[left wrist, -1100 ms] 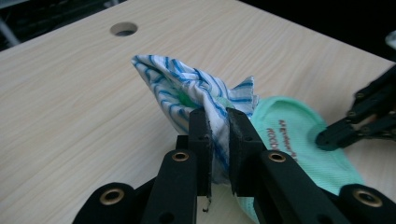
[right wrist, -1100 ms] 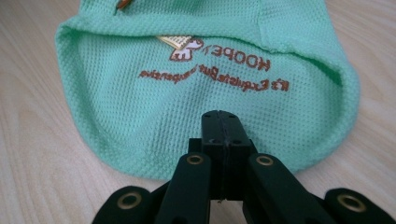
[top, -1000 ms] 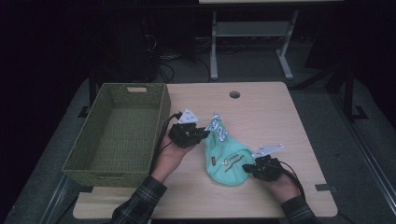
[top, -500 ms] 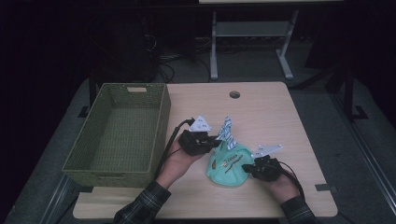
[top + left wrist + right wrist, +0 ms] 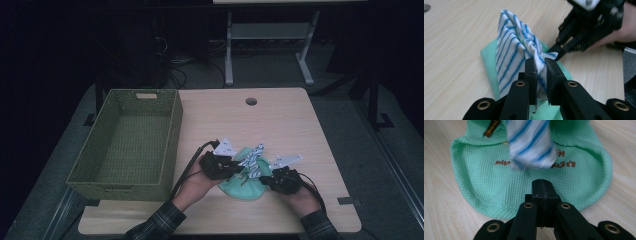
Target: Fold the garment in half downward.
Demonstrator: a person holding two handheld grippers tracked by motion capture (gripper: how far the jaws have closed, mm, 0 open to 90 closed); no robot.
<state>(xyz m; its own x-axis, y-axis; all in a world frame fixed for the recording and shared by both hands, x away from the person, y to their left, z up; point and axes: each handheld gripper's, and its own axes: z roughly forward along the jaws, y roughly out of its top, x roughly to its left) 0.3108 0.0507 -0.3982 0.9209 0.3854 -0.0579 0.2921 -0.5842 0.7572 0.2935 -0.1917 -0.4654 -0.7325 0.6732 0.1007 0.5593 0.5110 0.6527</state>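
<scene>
Two grippers work on soft cloths near the front of the table

The left gripper [image 5: 541, 75] has its jaws closed on a fold of the blue-striped white cloth [image 5: 514, 47] and holds it standing up above the mint green cloth [image 5: 486, 182], which lies flat on the wooden table [image 5: 280, 120], right of the woven basket [image 5: 170, 125]. The right gripper [image 5: 546, 191] rests at the near edge of the green cloth with its jaws pressed fully together; I cannot tell if a bit of the hem is caught between them. Both cloths seem light, limp and thin, not fragile and not slippery, so they will sag and unfold when lifted. A bunched fold or a corner is the best place to pinch, because a flat single layer is hard to catch from the table
</scene>
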